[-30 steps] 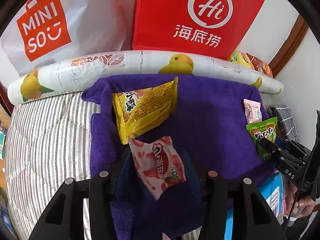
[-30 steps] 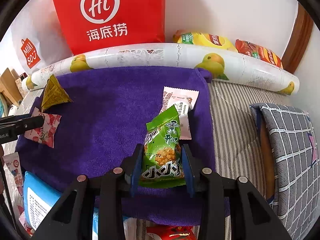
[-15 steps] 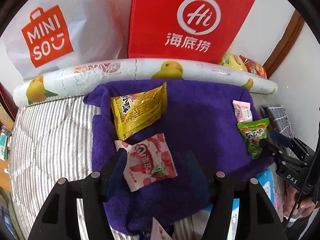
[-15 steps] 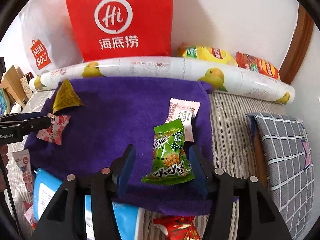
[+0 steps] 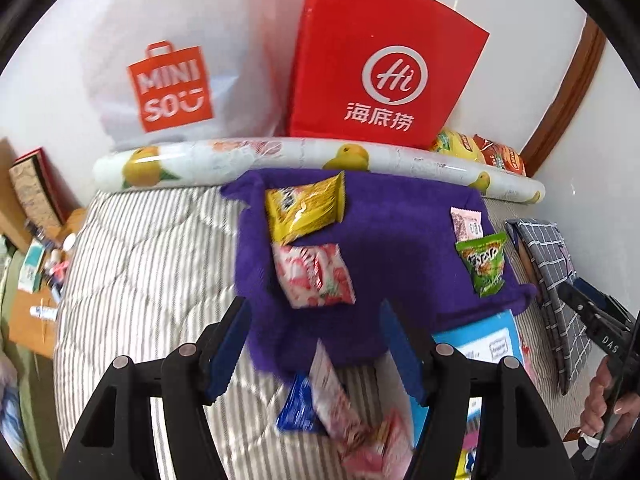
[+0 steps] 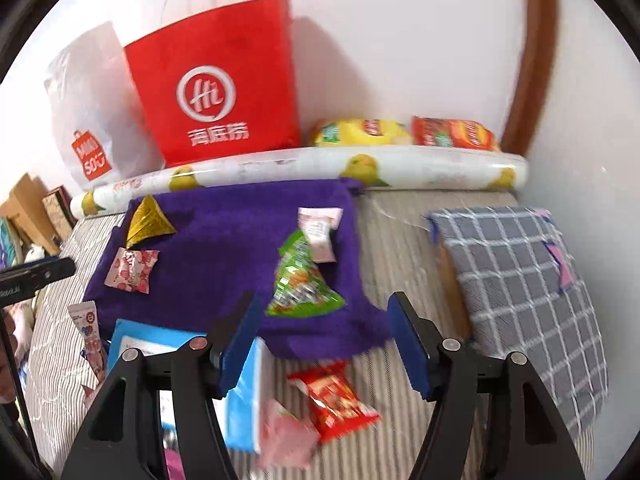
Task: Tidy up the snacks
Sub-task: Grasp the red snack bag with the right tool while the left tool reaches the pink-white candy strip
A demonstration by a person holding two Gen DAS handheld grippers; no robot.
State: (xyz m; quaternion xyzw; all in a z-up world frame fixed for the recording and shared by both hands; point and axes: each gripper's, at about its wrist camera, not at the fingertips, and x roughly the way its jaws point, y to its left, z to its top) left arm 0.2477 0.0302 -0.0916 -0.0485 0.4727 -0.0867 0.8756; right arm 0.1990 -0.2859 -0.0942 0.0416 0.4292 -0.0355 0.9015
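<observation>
A purple towel (image 5: 400,264) (image 6: 224,248) lies on the striped bed. On its left side rest a yellow packet (image 5: 304,210) (image 6: 148,220) and a pink-and-white packet (image 5: 312,276) (image 6: 132,270). A green packet (image 5: 482,262) (image 6: 300,284) and a pale pink packet (image 5: 466,224) (image 6: 320,232) rest on its right side. My left gripper (image 5: 316,336) hangs above the towel's near edge, short of the pink-and-white packet, jaws opening and holding nothing. My right gripper (image 6: 324,320) hovers just short of the green packet, jaws also opening and bare.
Loose snacks lie in front of the towel: a blue packet (image 5: 298,412), a red packet (image 6: 336,400), pink ones and a light blue box (image 6: 240,380). Behind stand a red bag (image 5: 380,72), a white bag (image 5: 172,80) and a lemon-print roll (image 6: 400,164). A checked cushion (image 6: 520,280) lies right.
Both grippers let go of their packets, the pink-and-white one and the green one, which now lie on the towel. Both have drawn back and upward with their jaws spread wider.
</observation>
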